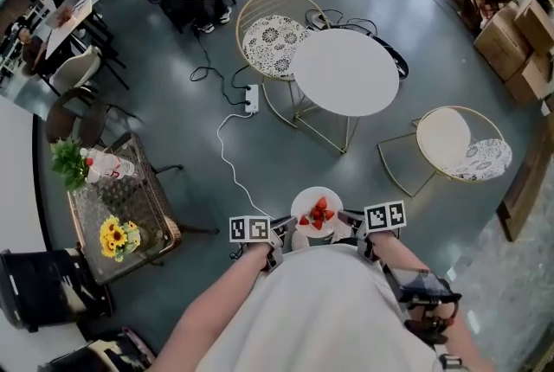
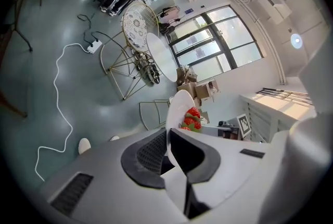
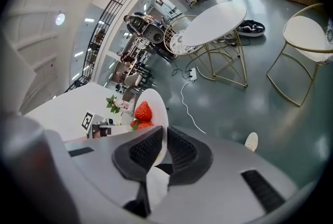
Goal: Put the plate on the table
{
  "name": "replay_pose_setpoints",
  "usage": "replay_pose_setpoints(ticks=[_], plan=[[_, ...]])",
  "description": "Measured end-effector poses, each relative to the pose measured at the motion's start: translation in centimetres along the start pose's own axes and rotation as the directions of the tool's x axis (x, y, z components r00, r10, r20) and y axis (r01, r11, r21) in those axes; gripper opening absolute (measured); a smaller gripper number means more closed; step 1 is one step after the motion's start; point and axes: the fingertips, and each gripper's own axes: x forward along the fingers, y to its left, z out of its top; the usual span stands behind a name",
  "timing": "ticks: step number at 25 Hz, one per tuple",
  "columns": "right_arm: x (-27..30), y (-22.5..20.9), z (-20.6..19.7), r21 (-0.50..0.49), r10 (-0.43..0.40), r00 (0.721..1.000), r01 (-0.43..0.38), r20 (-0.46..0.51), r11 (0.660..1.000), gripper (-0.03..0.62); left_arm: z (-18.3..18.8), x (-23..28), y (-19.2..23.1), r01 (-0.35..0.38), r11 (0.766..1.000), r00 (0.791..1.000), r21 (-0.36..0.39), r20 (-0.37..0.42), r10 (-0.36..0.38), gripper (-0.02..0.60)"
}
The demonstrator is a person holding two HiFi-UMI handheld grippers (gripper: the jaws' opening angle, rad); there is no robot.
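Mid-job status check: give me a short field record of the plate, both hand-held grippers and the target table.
carried item: round white plate with red strawberries on it
left hand-held gripper: jaws shut on the plate's rim
right hand-held gripper: jaws shut on the opposite rim
plate state: held in the air close to the person's body, roughly level, not on the table
target: round white table with gold legs, ahead of the plate and apart from it
step status: placing not yet done
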Motion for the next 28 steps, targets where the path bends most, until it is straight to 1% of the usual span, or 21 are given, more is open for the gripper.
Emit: replay_pose_setpoints(ticks=[4, 11, 14, 17, 20, 24, 28], plan=[[1.8, 1.0, 1.2, -0.022, 0.007, 1.000, -0.007, -0.020, 1.000, 0.029, 1.4, -1.2, 1.0, -0.015, 1.000, 1.000, -0.002, 0.026, 0.015, 0.017], [4.3, 2.3, 3.2, -0.062, 0.029, 0.997, -0.033, -0.066, 0.998, 0.029, 3.3, -2.8, 2.3, -0.036, 0.999, 0.997, -0.032, 0.070, 0.038, 0.017], [5.0, 2.1, 3.6, -0.062, 0.035, 0.995, -0.041, -0.092, 0.997, 0.029, 3.7, -2.8, 2.9, -0.046, 0.997, 0.996, -0.056, 0.077, 0.050, 0.017], [5.8, 1.4, 5.1, -0.062, 0.044, 0.992, -0.051, -0.116, 0.997, 0.029, 5.0, -2.1, 3.2, -0.059, 0.996, 0.995, -0.071, 0.082, 0.065, 0.017], [6.6, 0.4, 7.1, -0.051, 0.060, 0.988, -0.067, -0.139, 0.996, 0.029, 6.8, -1.1, 3.3, -0.079, 0.993, 0.993, -0.087, 0.080, 0.086, 0.017], [7.7, -0.7, 11.3, -0.064, 0.073, 0.985, -0.084, -0.154, 0.994, 0.029, 10.3, 0.5, 3.4, -0.096, 0.990, 0.992, -0.108, 0.070, 0.104, 0.017], [7.8, -1.3, 15.8, -0.046, 0.109, 0.985, -0.116, -0.132, 0.992, 0.029, 15.1, 2.1, 2.5, -0.111, 0.990, 0.990, -0.089, 0.077, 0.118, 0.017]])
